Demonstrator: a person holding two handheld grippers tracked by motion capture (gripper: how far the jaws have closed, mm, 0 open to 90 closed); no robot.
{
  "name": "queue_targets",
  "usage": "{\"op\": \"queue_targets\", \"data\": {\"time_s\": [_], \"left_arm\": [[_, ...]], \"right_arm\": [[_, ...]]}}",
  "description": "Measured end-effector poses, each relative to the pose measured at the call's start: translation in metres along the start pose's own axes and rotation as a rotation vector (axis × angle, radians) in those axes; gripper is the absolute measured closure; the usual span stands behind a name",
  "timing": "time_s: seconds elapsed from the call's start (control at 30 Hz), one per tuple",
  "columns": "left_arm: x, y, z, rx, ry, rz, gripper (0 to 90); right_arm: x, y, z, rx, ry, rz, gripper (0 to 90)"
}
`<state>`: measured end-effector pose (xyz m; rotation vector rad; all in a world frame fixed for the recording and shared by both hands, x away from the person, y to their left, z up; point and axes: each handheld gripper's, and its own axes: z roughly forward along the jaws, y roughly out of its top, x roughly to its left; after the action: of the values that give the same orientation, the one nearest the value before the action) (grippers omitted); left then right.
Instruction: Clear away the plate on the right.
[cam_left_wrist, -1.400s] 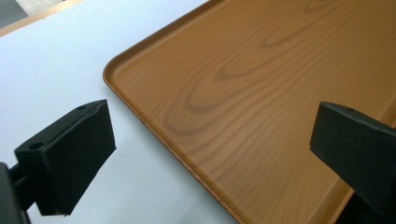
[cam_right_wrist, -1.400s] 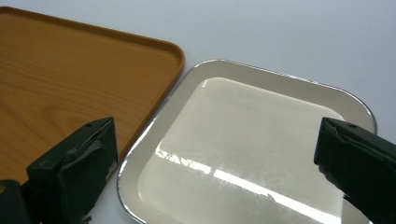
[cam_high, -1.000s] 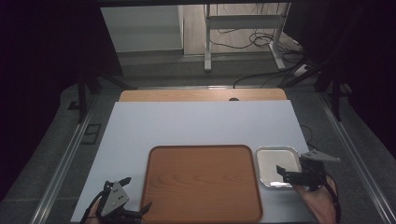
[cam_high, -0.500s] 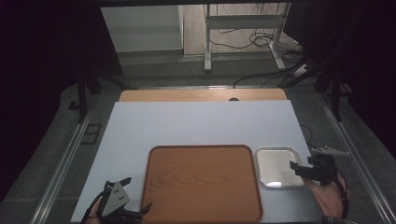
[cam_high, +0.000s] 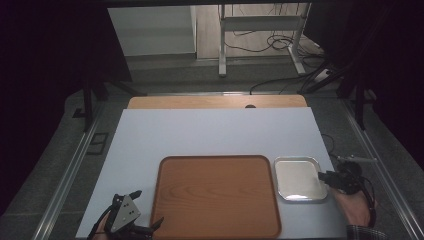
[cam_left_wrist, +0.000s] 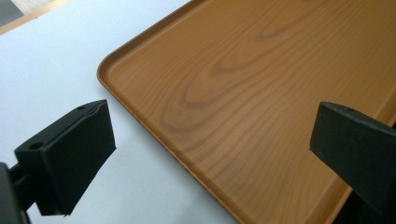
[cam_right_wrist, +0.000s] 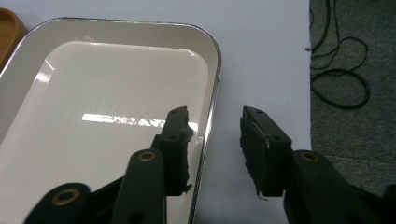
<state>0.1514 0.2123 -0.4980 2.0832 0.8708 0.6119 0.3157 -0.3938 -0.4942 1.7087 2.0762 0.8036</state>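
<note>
Right tongs (cam_high: 324, 176), lower right of the high view: a second ago they sat over the near right part of the small metal tray (cam_high: 298, 178); now they have slid right and stand at its right edge. Jaws have just been closing. In the right gripper view the tongs (cam_right_wrist: 215, 122) straddle the tray's (cam_right_wrist: 93, 88) right rim, one jaw over the tray floor, the other over the bare white desk (cam_right_wrist: 261, 56); a gap shows on both sides of the rim, so not yet pinched, nothing grasped.

Metal tray lies flat on the desk (cam_high: 215, 132), just right of the wooden tray (cam_high: 216, 196), same spot throughout.

Left tongs (cam_high: 145, 212), lower left of the high view, unmoved, spread wide, holding nothing. In the left gripper view they (cam_left_wrist: 212, 135) hover over the wooden tray's (cam_left_wrist: 261, 79) near left corner.

Reading: likely lining up a rim grip on the metal tray; a little more squeeze should take it.
</note>
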Motion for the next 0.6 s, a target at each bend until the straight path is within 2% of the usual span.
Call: {"op": "queue_targets", "data": {"time_s": [0.07, 0.23, 0.27, 0.4, 0.57, 0.6], "left_arm": [[0.0, 0.0, 0.0, 0.003, 0.0, 0.003, 0.0], [-0.001, 0.0, 0.001, 0.008, -0.001, 0.009, 0.0], [-0.001, 0.0, 0.001, 0.011, 0.0, 0.013, 0.0], [-0.002, 0.0, 0.001, 0.013, 0.0, 0.017, 0.0], [-0.002, 0.0, 0.001, 0.012, 0.002, 0.019, 0.0], [-0.002, 0.0, 0.001, 0.013, 0.002, 0.019, 0.0]], "right_arm": [[-0.002, 0.001, 0.003, 0.019, 0.025, 0.016, 70.2], [-0.004, 0.002, 0.007, 0.038, 0.053, 0.034, 77.3], [-0.005, 0.002, 0.008, 0.047, 0.074, 0.058, 82.6], [-0.007, 0.002, 0.008, 0.053, 0.096, 0.095, 84.4], [-0.017, 0.0, 0.007, 0.044, 0.195, 0.196, 88.1], [-0.017, 0.0, 0.006, 0.044, 0.191, 0.191, 88.2]]}}
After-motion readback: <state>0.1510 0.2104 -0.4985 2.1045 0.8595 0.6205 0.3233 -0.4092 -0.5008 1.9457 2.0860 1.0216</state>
